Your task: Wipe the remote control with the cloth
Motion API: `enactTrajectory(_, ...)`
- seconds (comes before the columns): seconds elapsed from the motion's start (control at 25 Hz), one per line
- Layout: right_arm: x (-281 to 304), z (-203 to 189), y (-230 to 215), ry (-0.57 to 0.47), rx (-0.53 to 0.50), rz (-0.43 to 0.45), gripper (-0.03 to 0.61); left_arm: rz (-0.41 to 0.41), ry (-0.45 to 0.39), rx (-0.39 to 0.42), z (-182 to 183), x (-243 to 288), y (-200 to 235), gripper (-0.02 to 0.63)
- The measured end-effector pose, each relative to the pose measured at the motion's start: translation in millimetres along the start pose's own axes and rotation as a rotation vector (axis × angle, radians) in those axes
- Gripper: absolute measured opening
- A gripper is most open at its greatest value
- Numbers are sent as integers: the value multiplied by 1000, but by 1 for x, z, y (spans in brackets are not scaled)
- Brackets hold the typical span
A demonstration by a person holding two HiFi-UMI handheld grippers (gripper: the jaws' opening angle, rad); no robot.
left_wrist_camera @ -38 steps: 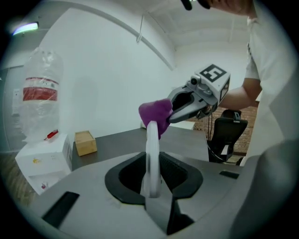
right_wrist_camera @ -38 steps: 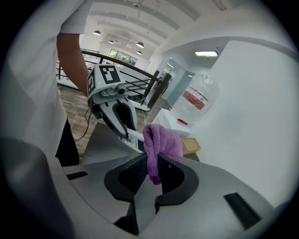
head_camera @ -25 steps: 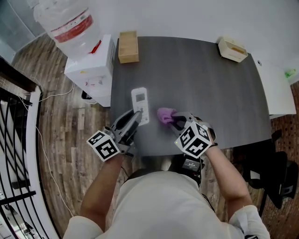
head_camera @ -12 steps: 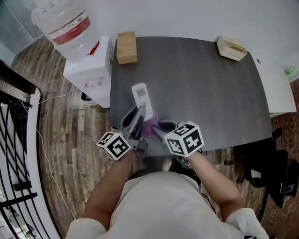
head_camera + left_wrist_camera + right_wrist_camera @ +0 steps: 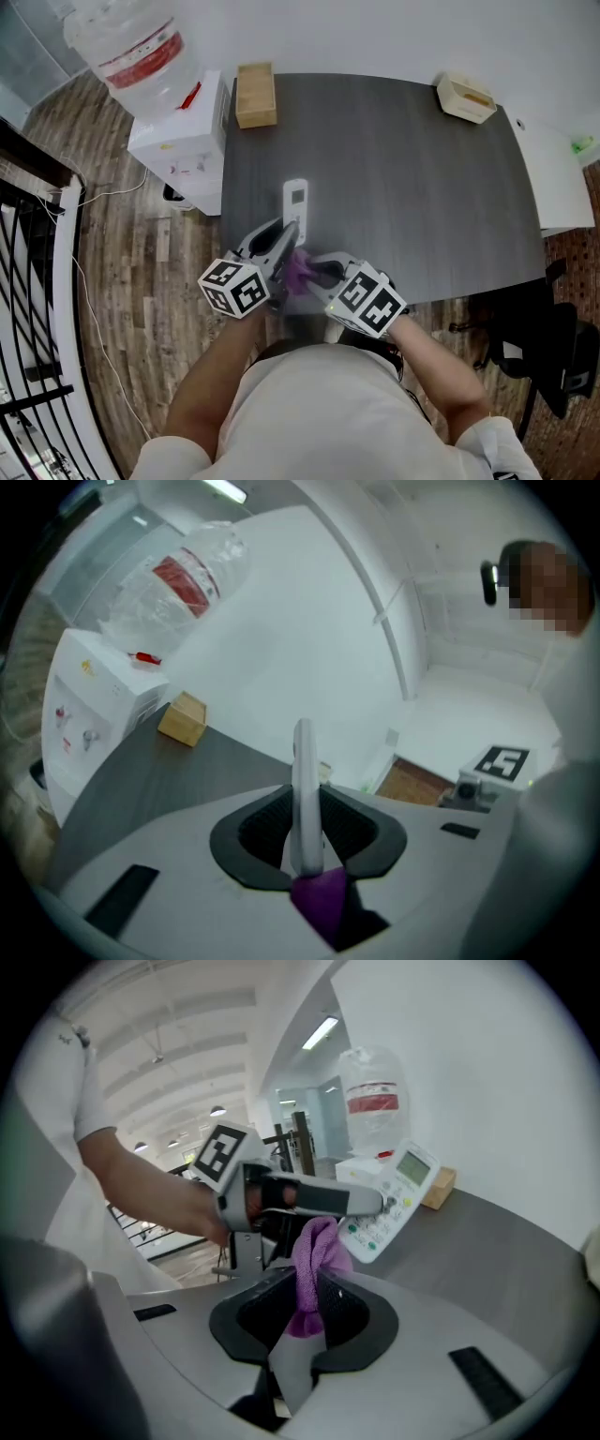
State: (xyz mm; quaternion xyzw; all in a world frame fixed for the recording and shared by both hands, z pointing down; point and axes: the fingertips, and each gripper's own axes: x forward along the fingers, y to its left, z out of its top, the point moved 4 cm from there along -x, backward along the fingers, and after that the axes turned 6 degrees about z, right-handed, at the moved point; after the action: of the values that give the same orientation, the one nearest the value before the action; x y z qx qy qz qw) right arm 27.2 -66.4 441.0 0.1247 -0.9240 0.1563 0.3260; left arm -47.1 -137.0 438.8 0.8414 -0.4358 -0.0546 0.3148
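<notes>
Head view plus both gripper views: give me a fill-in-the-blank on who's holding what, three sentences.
The left gripper is shut on the white plastic ___. The right gripper is shut on a crumpled ___ cloth. The pale wooden box sits at the dark grey table's far ___ corner.
Missing: remote control; purple; left.

**Remote control** [image 5: 295, 202]: white; pale-green screen; green & white btns.
**Cloth** [image 5: 299, 269]: plain purple.
**Tabletop** [image 5: 403, 169]: dark grey, faint grain.
**L gripper** [image 5: 284, 236], **R gripper** [image 5: 317, 270]: light-grey bodies, black ribbed jaw linings.
**Marker cubes** [image 5: 234, 286]: b/w square patterns.
**Box** [image 5: 255, 96]: tan wood.
**Dispenser** [image 5: 183, 141]: white.
**Bottle** [image 5: 131, 42]: clear w/ red label.
**Floor** [image 5: 131, 272]: brown planks.
</notes>
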Motion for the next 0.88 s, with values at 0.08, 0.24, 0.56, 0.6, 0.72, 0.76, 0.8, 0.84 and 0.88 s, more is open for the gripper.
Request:
enactTrajectory(0.08, -7, -12, 1, 30, -19, 3, 67, 48, 166, 202, -22, 2, 10, 91)
enactTrajectory(0.24, -16, -47, -26, 147, 15, -160, 67, 134, 557, 659, -90, 0, 34, 91)
enactTrajectory(0.56, 28, -60, -59, 362, -215, -342, 67, 159, 656, 854, -142, -3, 34, 92)
enactTrajectory(0.6, 31, -63, -61, 374, -211, -341, 67, 156, 646, 860, -143, -4, 33, 92)
enactTrajectory(0.72, 34, -71, -69, 387, -173, -351, 67, 132, 626, 865, -148, -12, 28, 94)
enactTrajectory(0.76, 35, -74, -72, 392, -162, -356, 67, 112, 629, 863, -151, -16, 24, 103)
enactTrajectory(0.8, 36, -77, -74, 401, -153, -359, 67, 86, 636, 860, -155, -20, 20, 125)
enactTrajectory(0.84, 38, -81, -76, 412, -147, -360, 67, 60, 643, 856, -159, -24, 15, 141)
enactTrajectory(0.88, 40, -85, -78, 424, -144, -361, 67, 39, 648, 849, -163, -30, 12, 143)
